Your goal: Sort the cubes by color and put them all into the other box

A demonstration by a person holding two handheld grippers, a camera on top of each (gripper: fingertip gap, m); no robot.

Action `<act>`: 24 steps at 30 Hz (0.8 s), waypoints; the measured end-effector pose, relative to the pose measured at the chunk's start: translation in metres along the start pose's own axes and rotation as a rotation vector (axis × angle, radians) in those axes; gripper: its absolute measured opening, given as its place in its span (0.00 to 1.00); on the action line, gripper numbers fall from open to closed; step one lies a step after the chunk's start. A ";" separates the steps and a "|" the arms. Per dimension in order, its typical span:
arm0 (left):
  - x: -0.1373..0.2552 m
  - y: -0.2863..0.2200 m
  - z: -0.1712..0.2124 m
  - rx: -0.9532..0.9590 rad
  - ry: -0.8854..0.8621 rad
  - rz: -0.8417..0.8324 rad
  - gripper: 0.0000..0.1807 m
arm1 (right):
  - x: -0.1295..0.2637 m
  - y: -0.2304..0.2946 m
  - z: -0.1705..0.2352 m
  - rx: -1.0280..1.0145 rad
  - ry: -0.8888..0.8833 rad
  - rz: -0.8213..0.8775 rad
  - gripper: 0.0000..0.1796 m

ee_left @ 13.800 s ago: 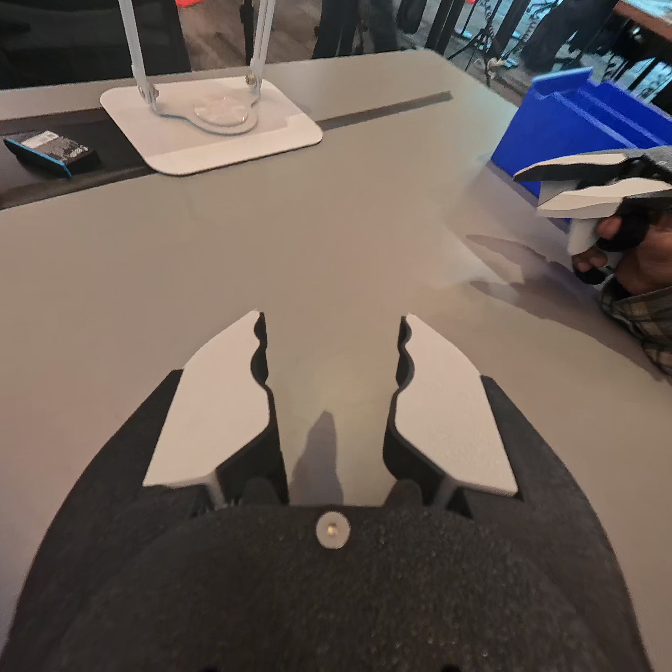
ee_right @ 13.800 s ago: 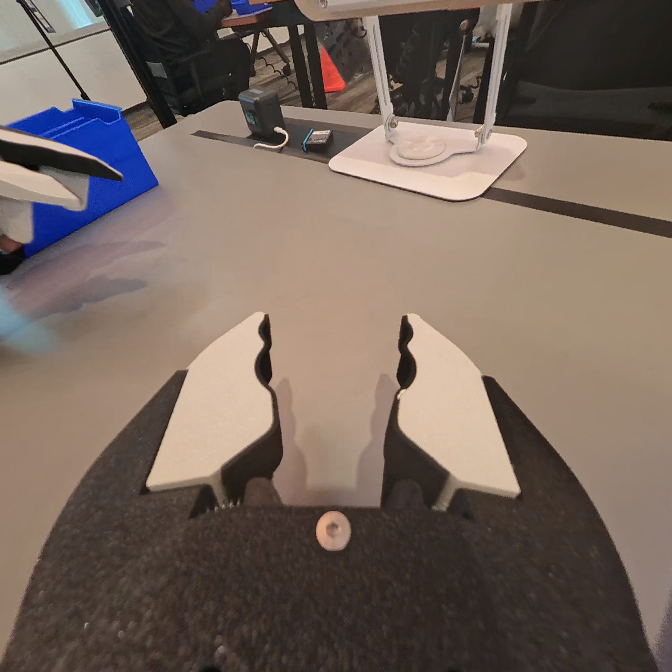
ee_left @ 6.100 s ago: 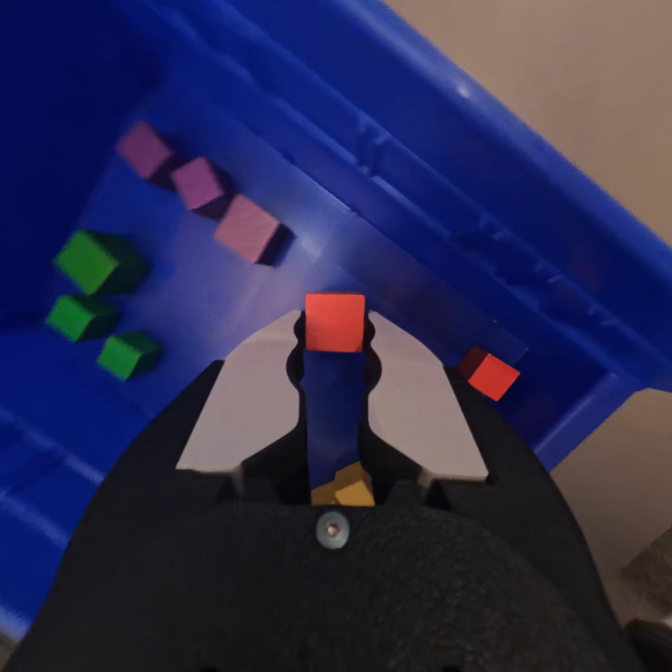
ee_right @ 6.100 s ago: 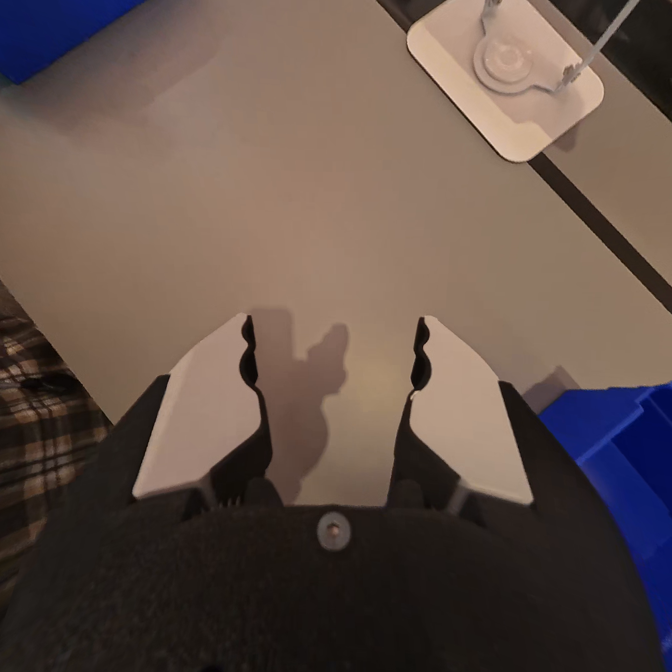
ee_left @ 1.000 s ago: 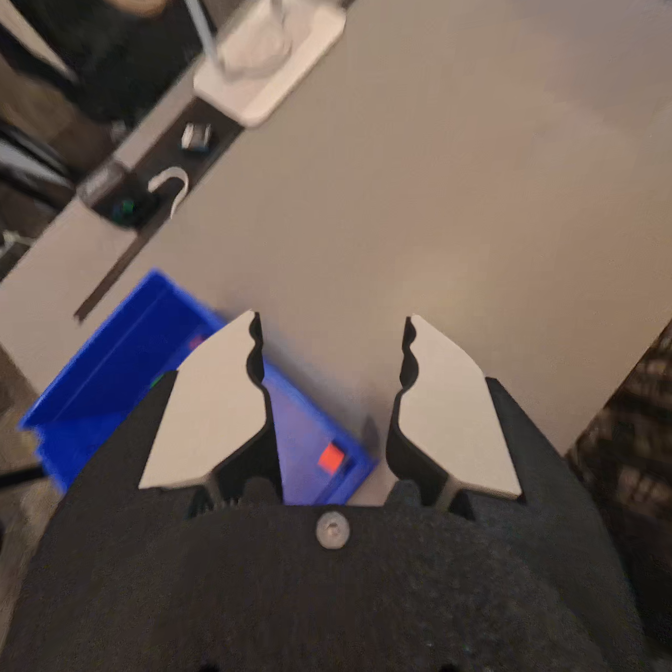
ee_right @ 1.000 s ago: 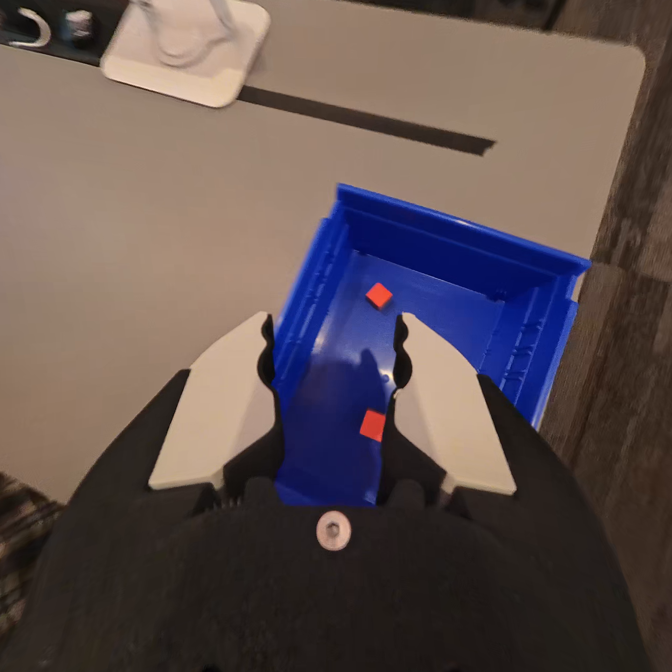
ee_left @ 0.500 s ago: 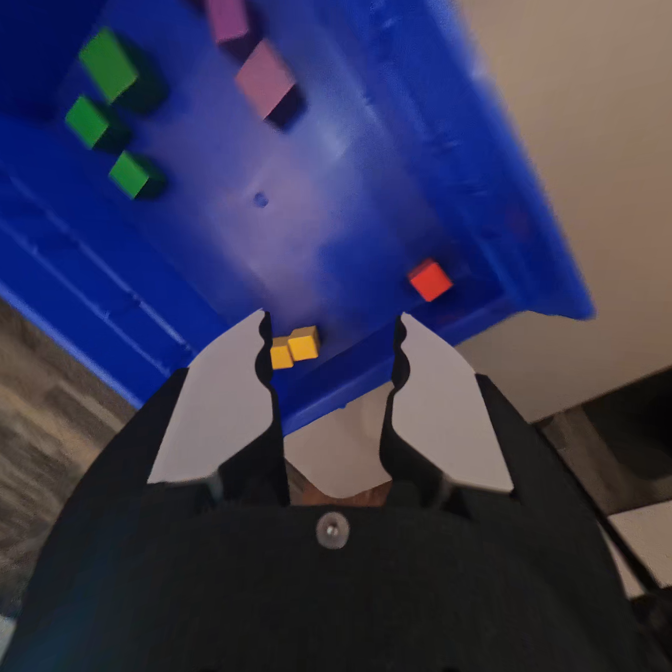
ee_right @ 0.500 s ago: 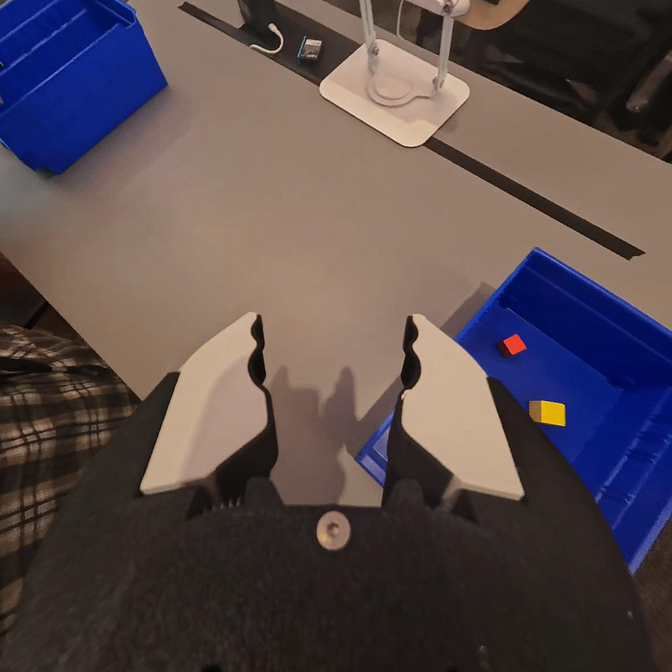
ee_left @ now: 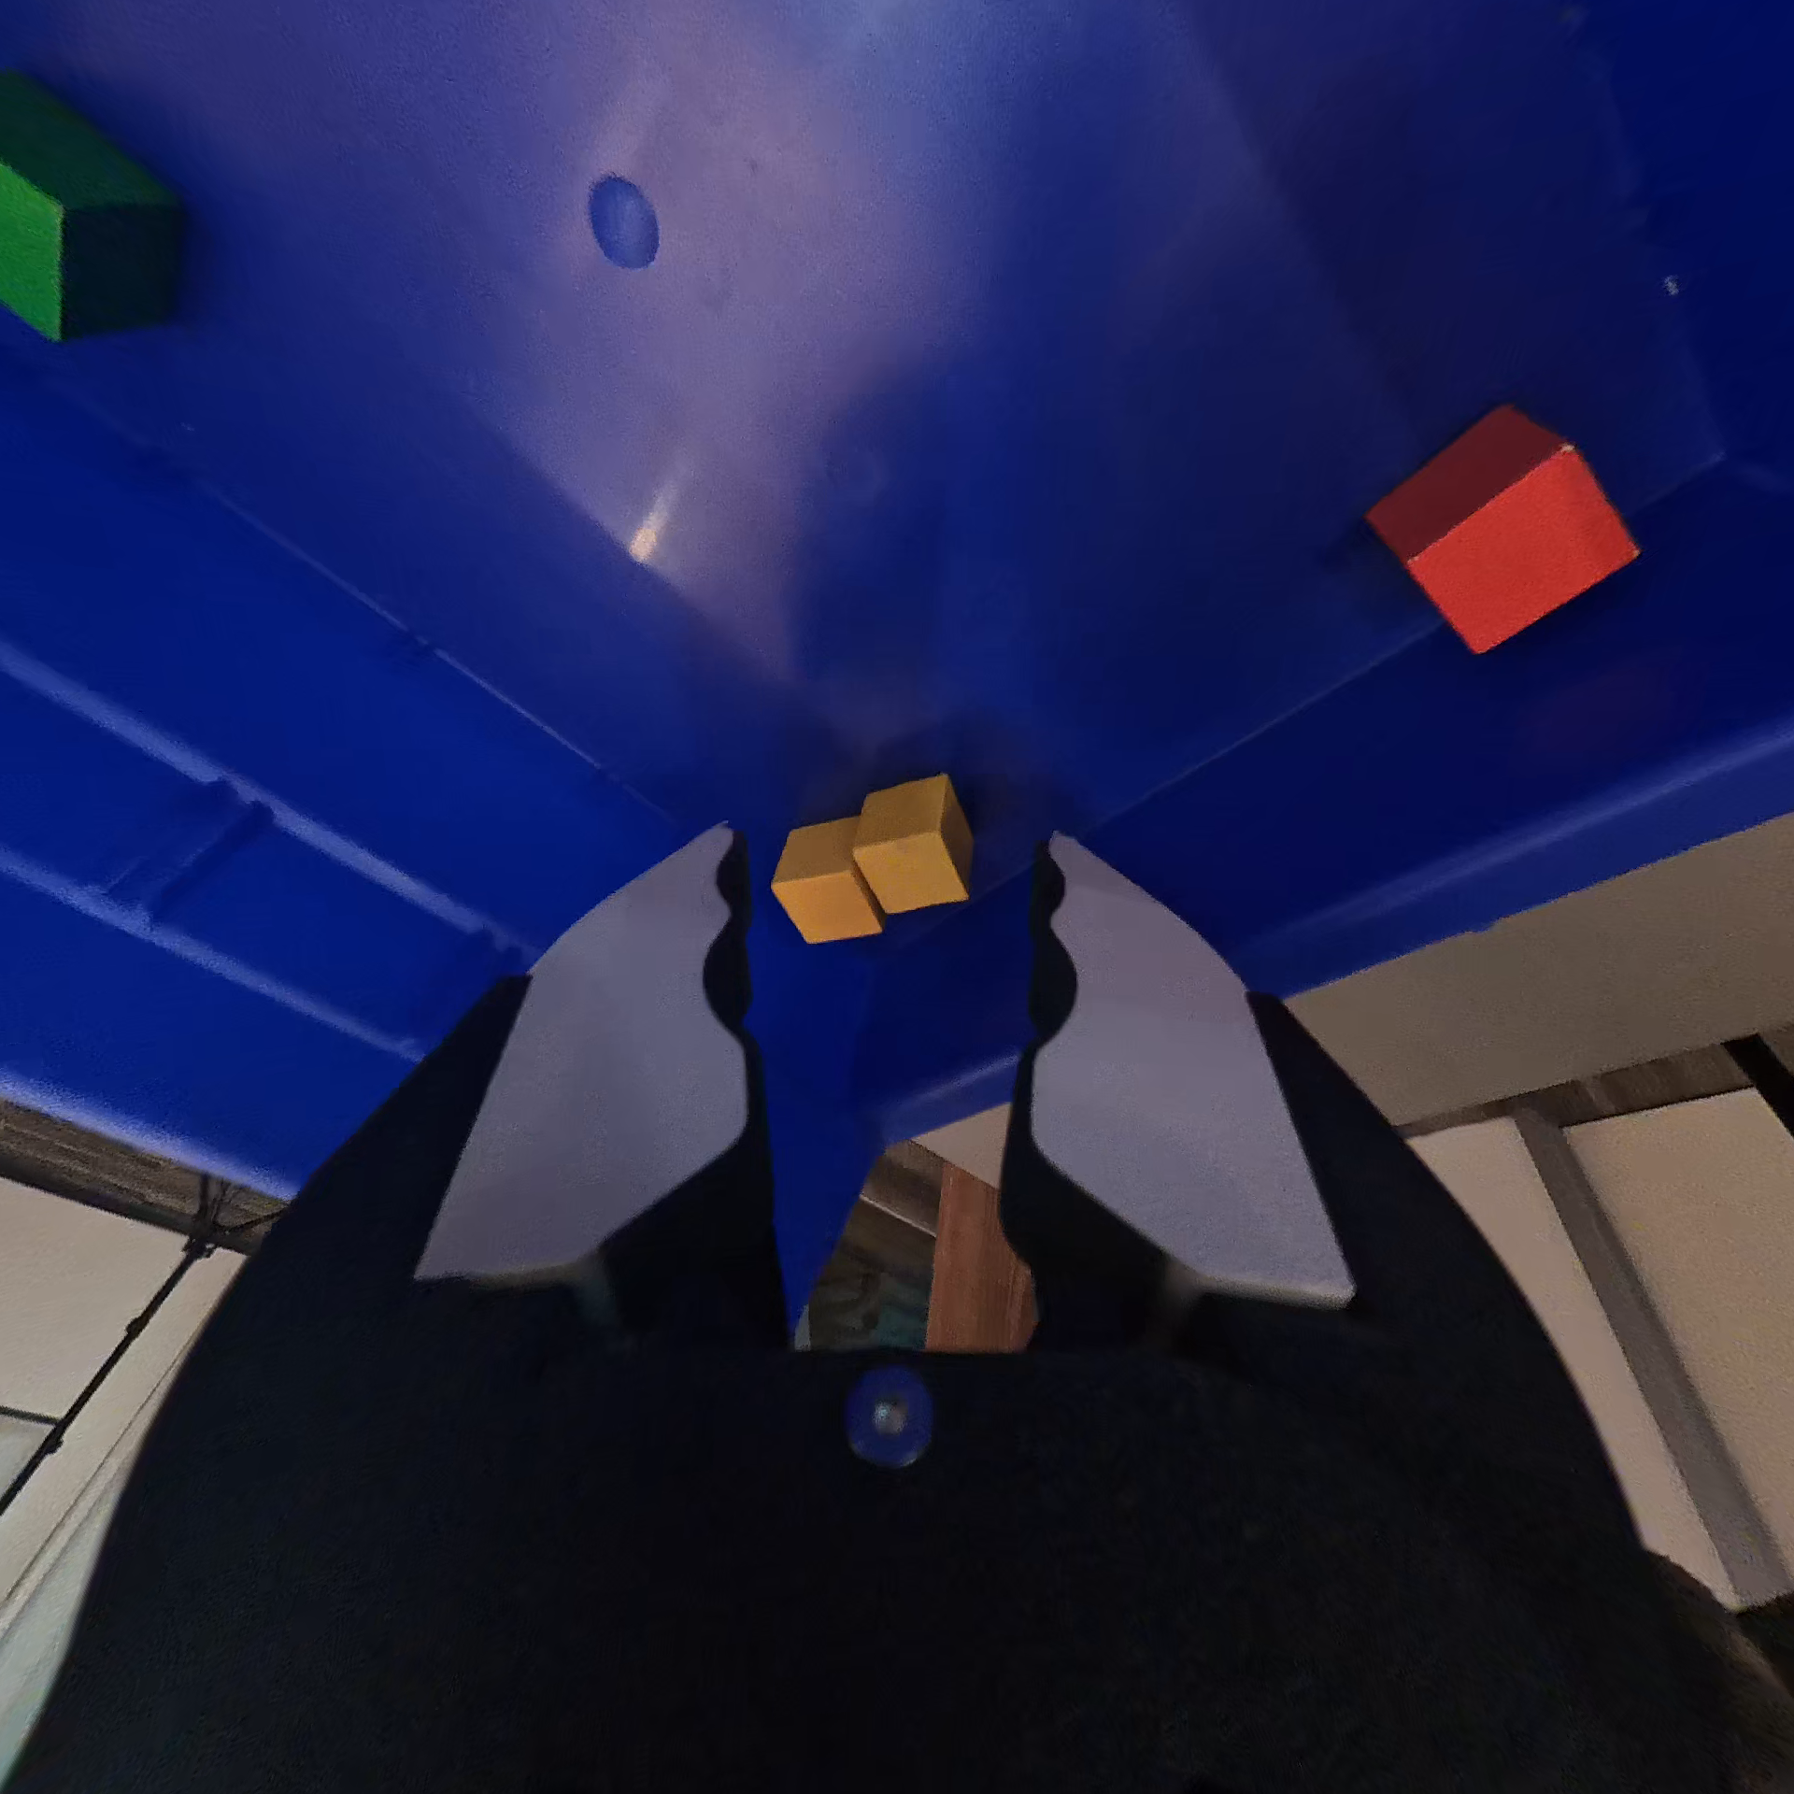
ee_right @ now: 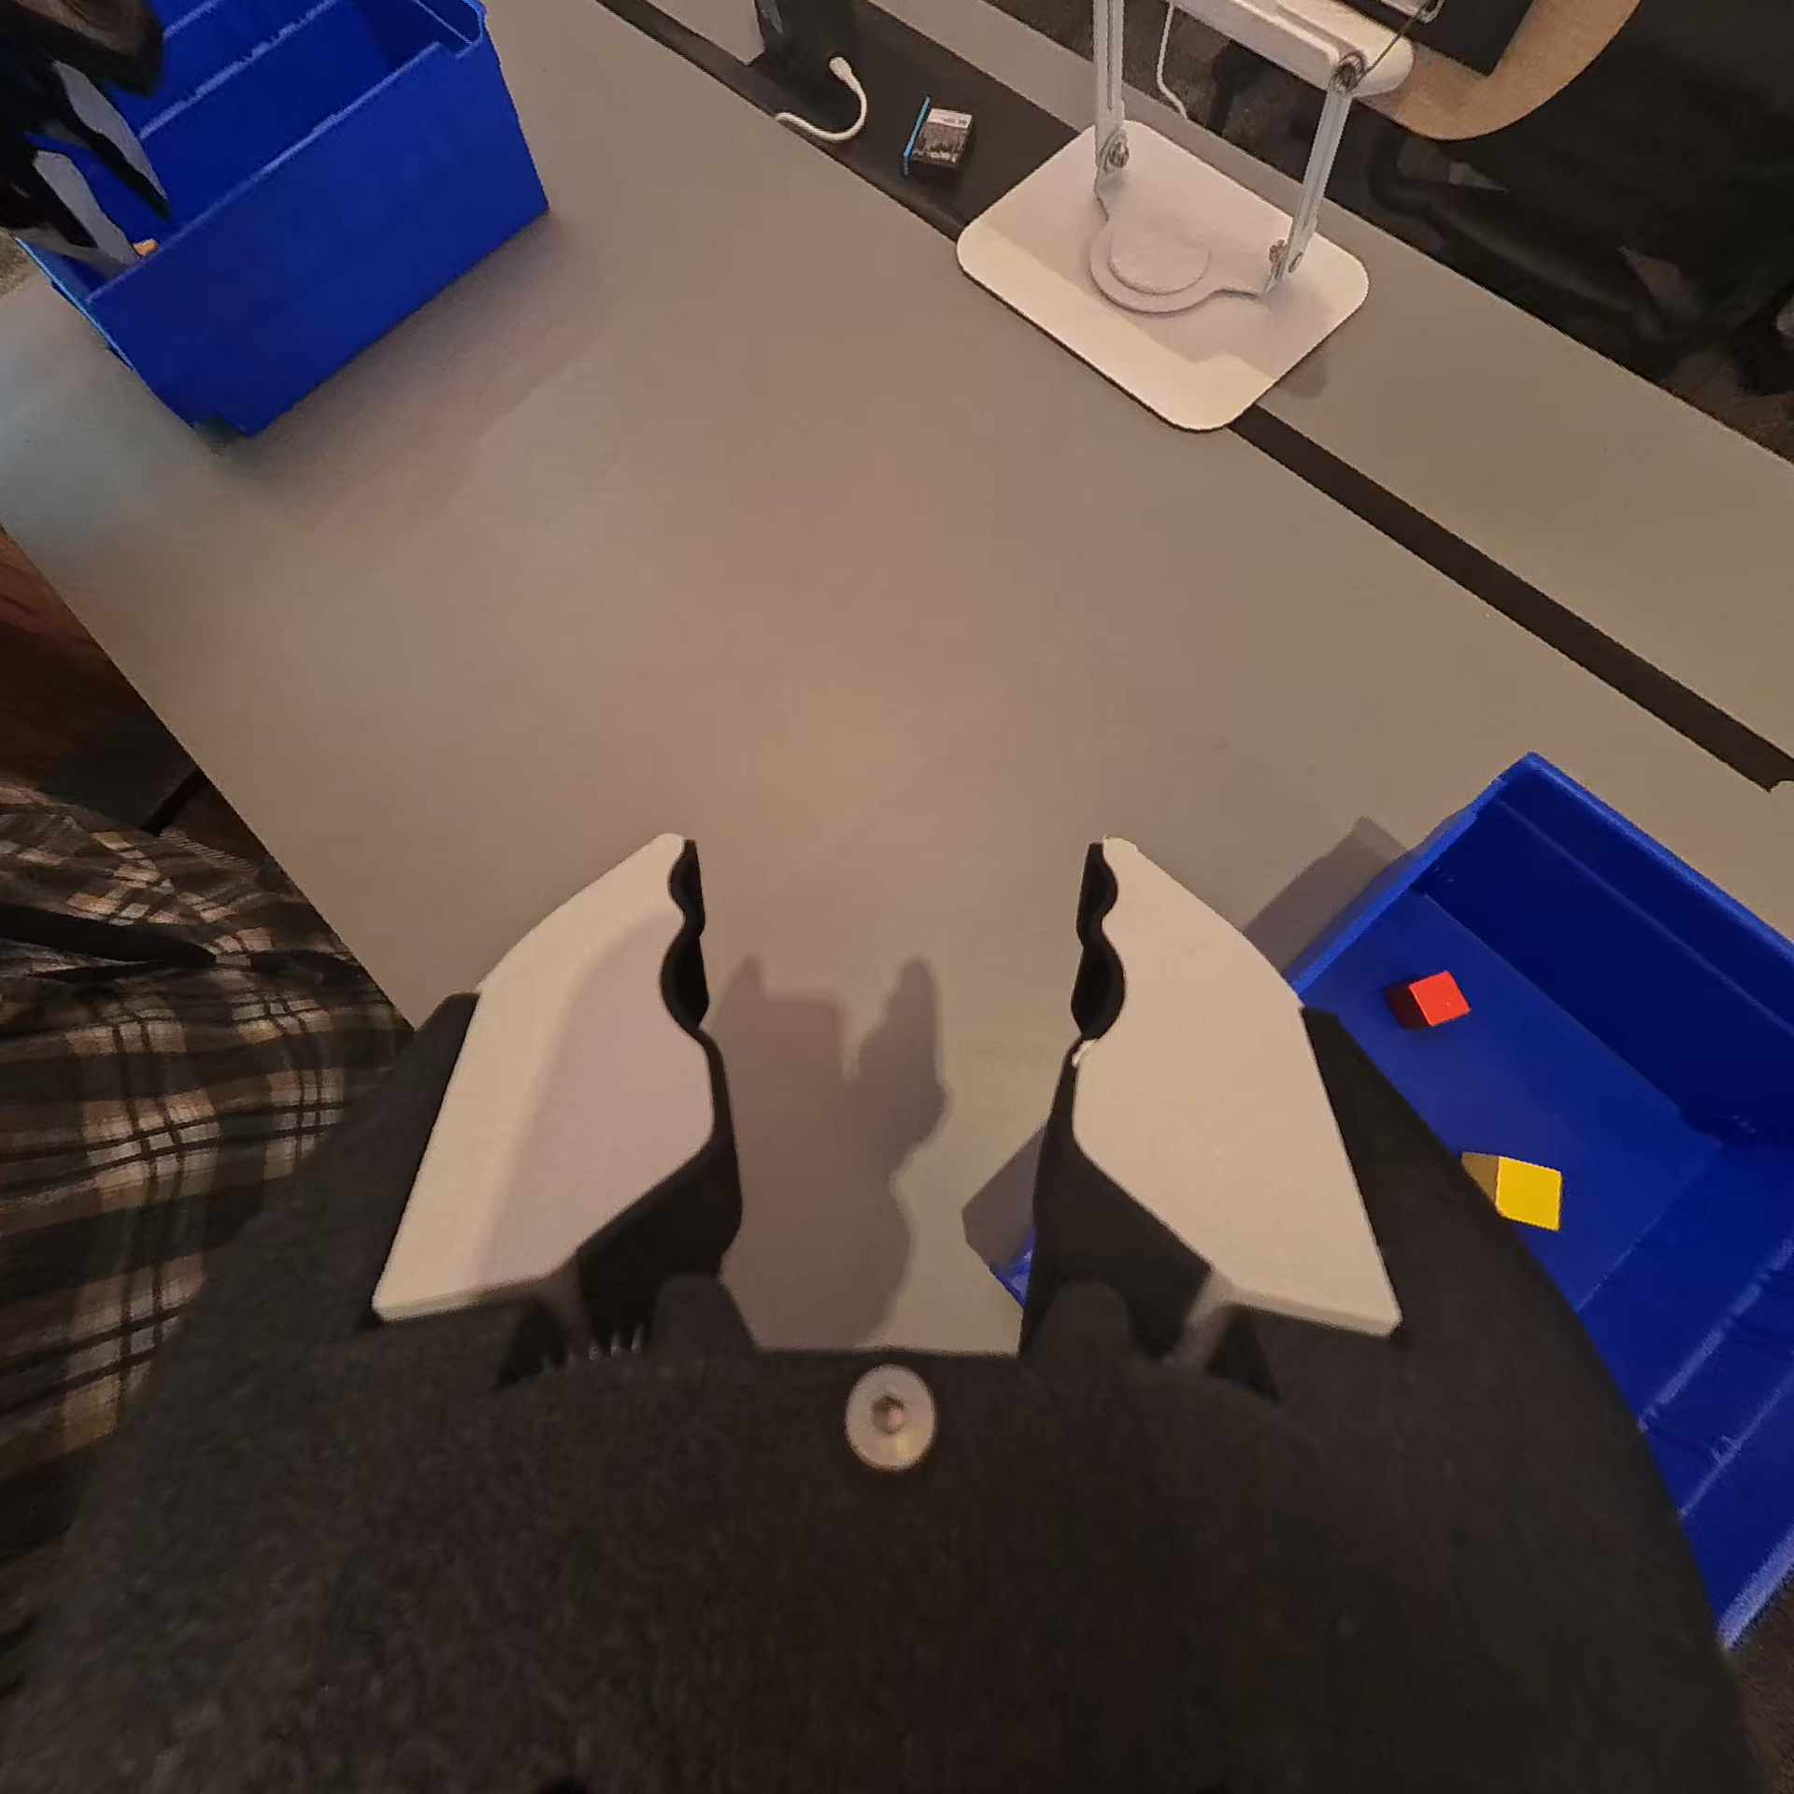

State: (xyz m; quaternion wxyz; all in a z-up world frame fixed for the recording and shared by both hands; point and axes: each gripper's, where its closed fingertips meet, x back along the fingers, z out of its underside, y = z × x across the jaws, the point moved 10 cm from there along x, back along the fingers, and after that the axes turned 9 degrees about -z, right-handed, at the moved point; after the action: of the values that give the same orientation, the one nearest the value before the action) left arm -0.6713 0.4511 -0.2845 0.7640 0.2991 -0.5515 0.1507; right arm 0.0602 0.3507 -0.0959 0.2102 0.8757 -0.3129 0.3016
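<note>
Your left gripper (ee_left: 888, 854) hangs inside the source bin (ee_left: 291, 777) with its jaws apart and empty, just short of the two touching yellow cubes (ee_left: 874, 859) in the corner. This looks like the yellow pick: you'll need to take one cube cleanly. Farther in lie a red cube (ee_left: 1514, 544) and a green cube (ee_left: 68, 233). Your right gripper (ee_right: 888, 854) waits wide and empty over the grey table (ee_right: 777, 582), beside the receiving bin (ee_right: 1650, 1262).

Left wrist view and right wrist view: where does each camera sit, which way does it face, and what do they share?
Left wrist view: on the left gripper, looking down into a blue plastic bin at two touching yellow cubes, a red cube and a green cube; its open fingers show.
Right wrist view: on the right gripper, above the grey table, facing a white lamp base; open fingers and a plaid sleeve show.
Shared: the far blue bin with the left gripper in it.
</note>
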 end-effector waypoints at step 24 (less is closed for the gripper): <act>0.075 0.027 -0.020 0.127 -0.549 0.009 0.12 | -0.015 -0.003 0.005 -0.114 -0.218 -0.138 0.38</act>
State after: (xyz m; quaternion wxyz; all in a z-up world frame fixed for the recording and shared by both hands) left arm -0.6447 0.4769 -0.2108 0.5651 0.3738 -0.7284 0.1017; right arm 0.0546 0.3561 -0.1104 0.2444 0.9094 -0.2897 0.1712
